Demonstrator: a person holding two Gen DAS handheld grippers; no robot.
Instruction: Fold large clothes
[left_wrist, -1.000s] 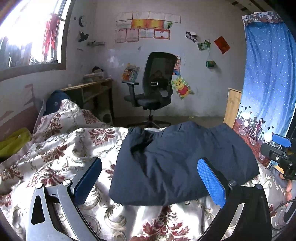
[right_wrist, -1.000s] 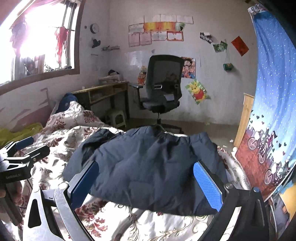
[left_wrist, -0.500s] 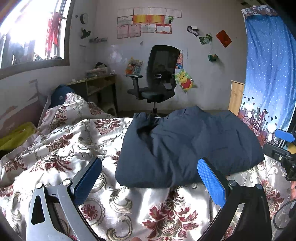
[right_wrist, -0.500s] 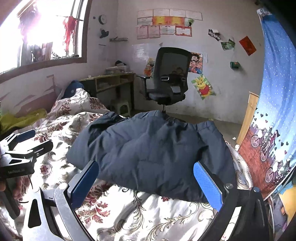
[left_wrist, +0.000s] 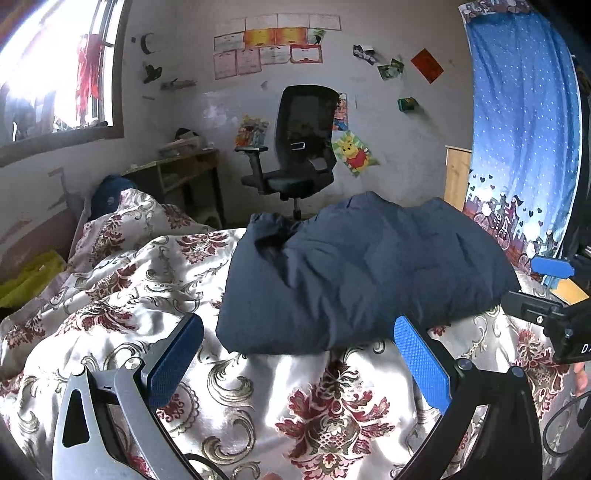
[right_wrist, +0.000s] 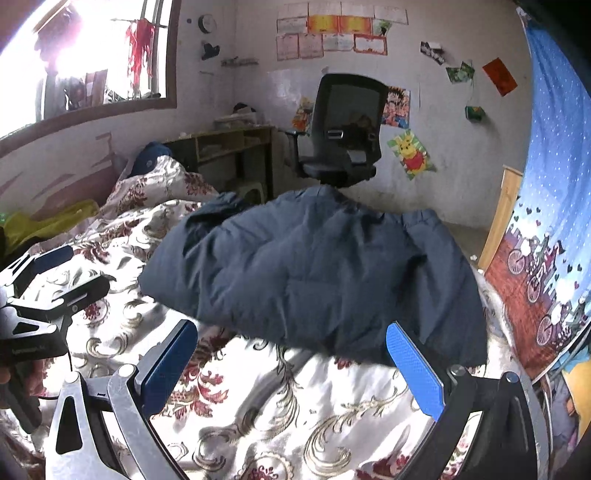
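A dark blue padded jacket (left_wrist: 354, 273) lies folded into a thick bundle on a bed, resting on a cream quilt (left_wrist: 258, 398) printed with dark red flowers. Its near edge is a rounded fold; a cuffed sleeve or collar end sticks out at the far left corner of the bundle.

In the left wrist view the left gripper (left_wrist: 295, 354) hangs above the quilt in front of the jacket, its fingers spread wide and holding nothing. The jacket's near fold sits beyond and between the two blue pads, closer to the right one, and does not touch either. The right gripper (left_wrist: 554, 291) shows at the right edge of this view, beside the jacket's right end.

In the right wrist view the right gripper (right_wrist: 291, 356) is also spread wide and empty, with the jacket (right_wrist: 317, 273) lying ahead of it across the gap; the right pad stands close to the jacket's near hem. The left gripper (right_wrist: 55, 273) appears at the left edge, over the quilt (right_wrist: 280, 417), apart from the jacket.

Behind the bed stand a black office chair (left_wrist: 299, 147) and a wooden desk (left_wrist: 177, 170) under a window (left_wrist: 55, 74). A blue curtain (left_wrist: 524, 129) hangs on the right.
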